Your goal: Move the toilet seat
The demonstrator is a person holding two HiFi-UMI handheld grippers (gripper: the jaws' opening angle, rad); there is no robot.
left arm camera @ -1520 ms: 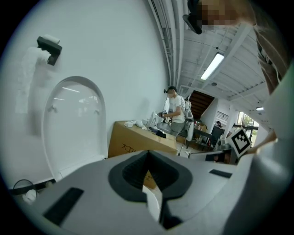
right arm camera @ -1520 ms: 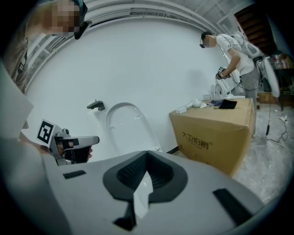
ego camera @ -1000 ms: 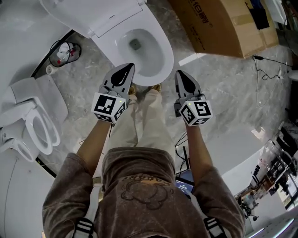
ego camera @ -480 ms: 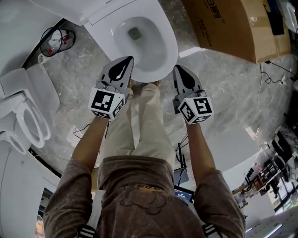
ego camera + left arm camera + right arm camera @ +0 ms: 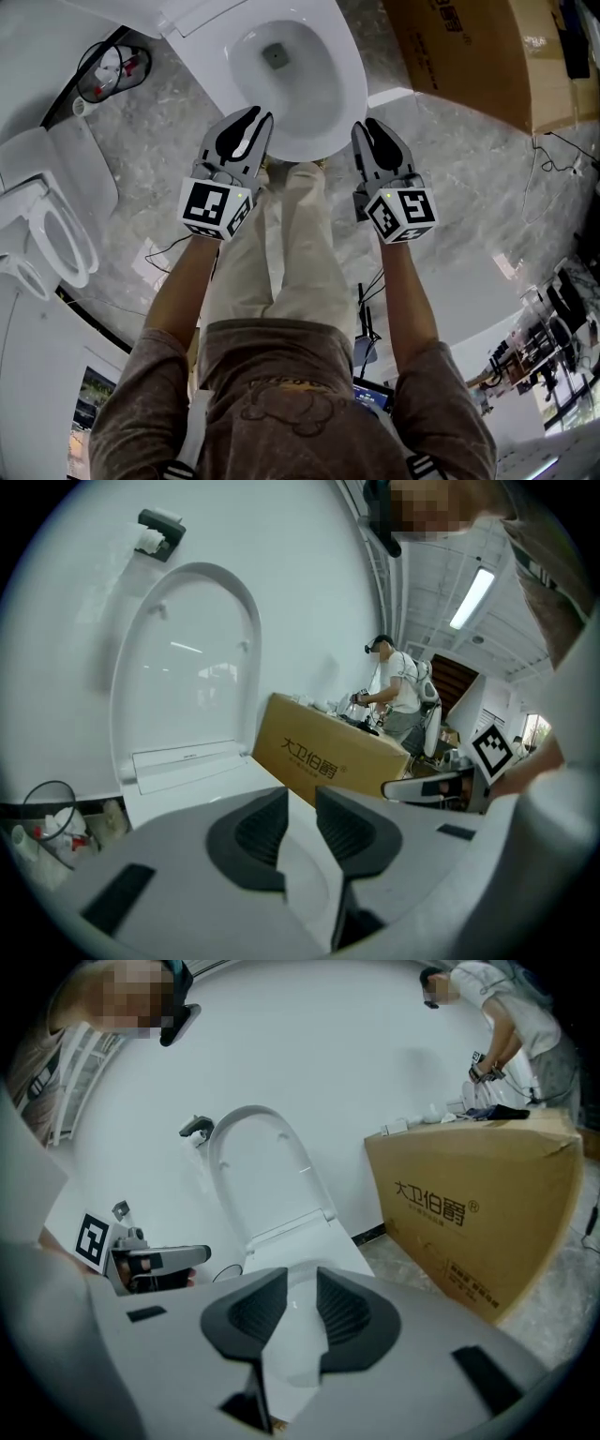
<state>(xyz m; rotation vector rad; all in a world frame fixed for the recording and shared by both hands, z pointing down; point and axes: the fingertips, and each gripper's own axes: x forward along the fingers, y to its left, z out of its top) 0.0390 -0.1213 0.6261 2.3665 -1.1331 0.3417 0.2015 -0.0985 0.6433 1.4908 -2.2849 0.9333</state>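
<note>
You've edged closer to the bowl [image 5: 349, 89]. Left gripper [image 5: 251, 118] and right gripper [image 5: 373, 127] flank its front rim, jaws just cracking open, narrow, empty. Toilet seat [image 5: 265, 1174] stands upright dead ahead, behind the bowl; your left looks slightly nearer.

Grey marble floor [image 5: 469, 197], plain white wall [image 5: 328, 1063], large cardboard box [image 5: 478, 47], ceiling strip light [image 5: 472, 597]
</note>
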